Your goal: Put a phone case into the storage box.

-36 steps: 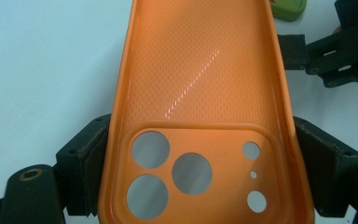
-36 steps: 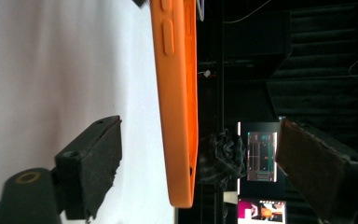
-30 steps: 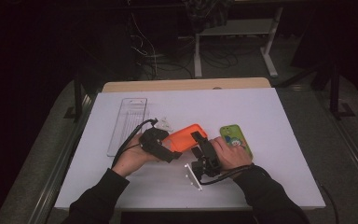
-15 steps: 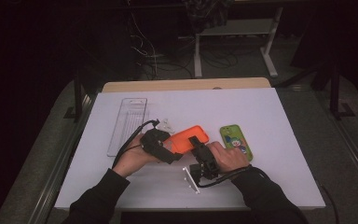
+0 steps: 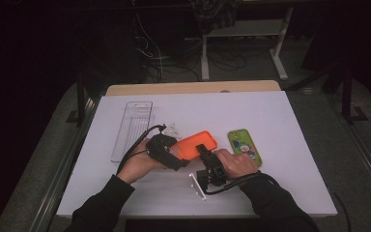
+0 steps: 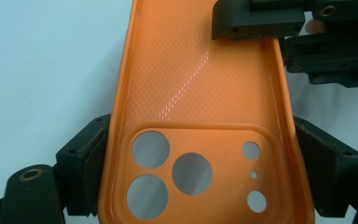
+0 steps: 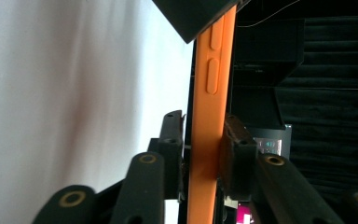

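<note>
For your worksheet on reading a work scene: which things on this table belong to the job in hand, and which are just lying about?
In the job:
- orange phone case, held across its width
- left gripper, shut on it
- right gripper, jaws just closing on its edge

Lying about:
- green phone case
- clear plastic tray
- small white part
- small clear piece

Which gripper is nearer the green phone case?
Right. The right gripper sits just left of the green case, its jaws having just been closing on the orange case. The left gripper grips that orange case's far side, farther away.
</note>
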Demonstrator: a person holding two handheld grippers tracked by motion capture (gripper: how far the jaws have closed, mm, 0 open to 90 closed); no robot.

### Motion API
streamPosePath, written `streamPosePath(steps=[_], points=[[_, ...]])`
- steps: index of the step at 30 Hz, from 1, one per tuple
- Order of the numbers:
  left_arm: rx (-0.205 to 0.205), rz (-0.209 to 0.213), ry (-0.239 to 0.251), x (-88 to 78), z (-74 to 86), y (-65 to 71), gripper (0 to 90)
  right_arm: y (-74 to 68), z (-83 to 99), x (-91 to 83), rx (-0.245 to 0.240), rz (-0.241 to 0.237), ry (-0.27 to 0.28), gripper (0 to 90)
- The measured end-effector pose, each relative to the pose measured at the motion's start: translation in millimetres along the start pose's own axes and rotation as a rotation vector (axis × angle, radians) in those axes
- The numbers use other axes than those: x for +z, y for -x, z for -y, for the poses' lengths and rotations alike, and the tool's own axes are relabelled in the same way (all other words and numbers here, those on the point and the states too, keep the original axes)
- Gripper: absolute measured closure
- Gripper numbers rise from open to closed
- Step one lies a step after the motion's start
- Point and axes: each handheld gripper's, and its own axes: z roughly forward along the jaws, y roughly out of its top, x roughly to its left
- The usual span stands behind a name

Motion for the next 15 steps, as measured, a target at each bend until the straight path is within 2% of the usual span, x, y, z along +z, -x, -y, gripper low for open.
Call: streamPosePath(steps=[2,5,9,10,14,15], points=[[-0.017,0.005,0.011,1.1,0.1,1.7,16.2,0.2,-0.1,-0.2,-0.002,0.002,-0.001,73.3],[-0.017,0.006,0.013,1.1,0.0,1.9,16.2,0.3,-0.3,-0.5,-0.005,0.005,0.0,77.1],[-0.017,0.009,0.01,1.4,0.2,1.7,16.1,0.6,-0.5,-0.7,-0.004,0.001,-0.002,77.4],[-0.002,0.008,-0.001,1.0,0.2,0.9,16.1,0.5,-0.7,-0.9,-0.007,-0.001,-0.004,77.5],[0.005,0.007,0.002,0.8,0.3,0.9,15.8,0.0,-1.3,-1.3,-0.018,0.006,-0.005,77.9],[0.021,0.001,-0.005,-0.2,0.1,0.2,15.8,0.4,-1.5,-1.3,-0.024,0.009,-0.003,78.0]])
